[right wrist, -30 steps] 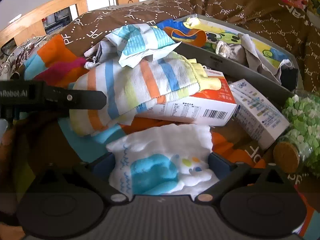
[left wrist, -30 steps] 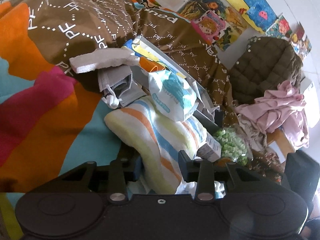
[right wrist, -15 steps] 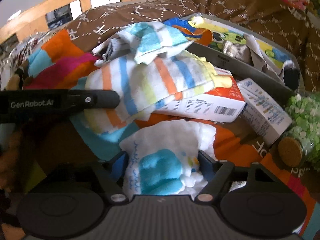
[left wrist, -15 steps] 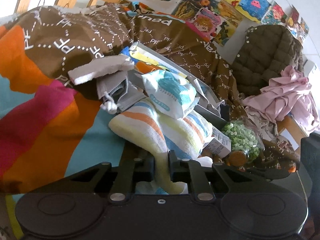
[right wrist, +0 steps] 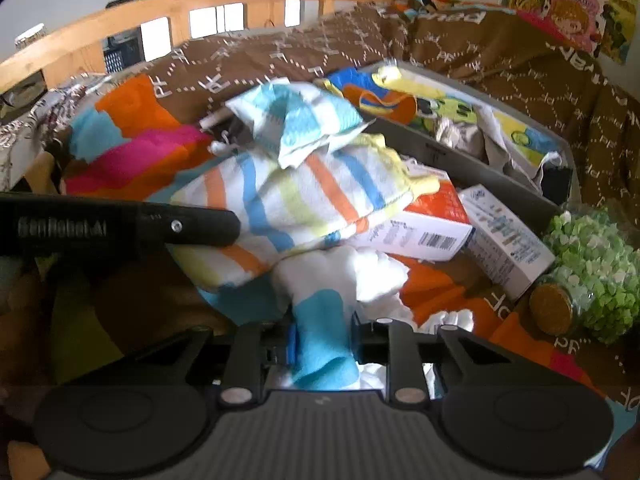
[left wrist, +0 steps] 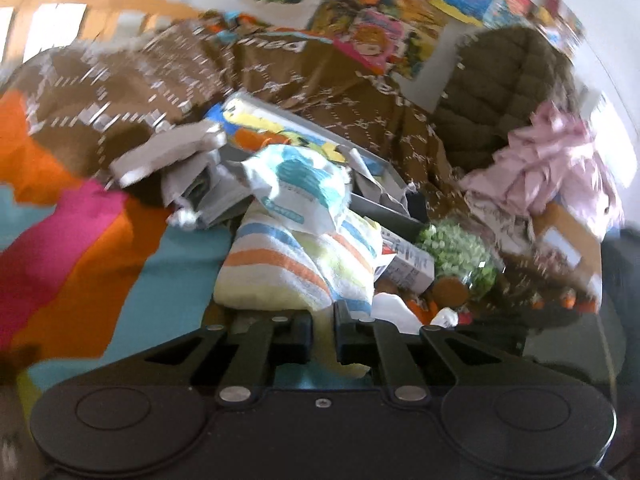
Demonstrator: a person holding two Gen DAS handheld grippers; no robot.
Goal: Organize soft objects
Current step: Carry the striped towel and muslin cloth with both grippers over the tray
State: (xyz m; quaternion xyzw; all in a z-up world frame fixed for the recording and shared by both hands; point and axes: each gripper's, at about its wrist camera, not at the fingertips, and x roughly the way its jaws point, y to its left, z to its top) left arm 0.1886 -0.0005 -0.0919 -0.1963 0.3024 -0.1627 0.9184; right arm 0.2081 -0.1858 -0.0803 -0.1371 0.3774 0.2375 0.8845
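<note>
A striped towel [left wrist: 288,268] in orange, blue and yellow lies on the colourful bedspread. A white and teal cloth [left wrist: 296,188] is piled on top of it. My left gripper [left wrist: 323,336] is shut on the towel's near edge. In the right wrist view the same towel [right wrist: 304,200] lies ahead, with the left gripper's black finger [right wrist: 192,226] at its left end. My right gripper [right wrist: 322,340] is closing its jaws on a white cloth with a blue patch [right wrist: 320,312], which is bunched between the pads.
A grey tray [right wrist: 460,160] holding printed cloths stands behind the towel. Two cardboard boxes [right wrist: 420,236] [right wrist: 504,240] and a corked jar of green bits [right wrist: 588,276] lie to the right. A wooden bed rail [right wrist: 200,4] runs along the back. Pink clothes [left wrist: 552,168] lie far right.
Both grippers have closed, the left on the striped towel's edge and the right on the white and blue cloth, now squeezed into a narrow bunch. Both hands shifted a little.
</note>
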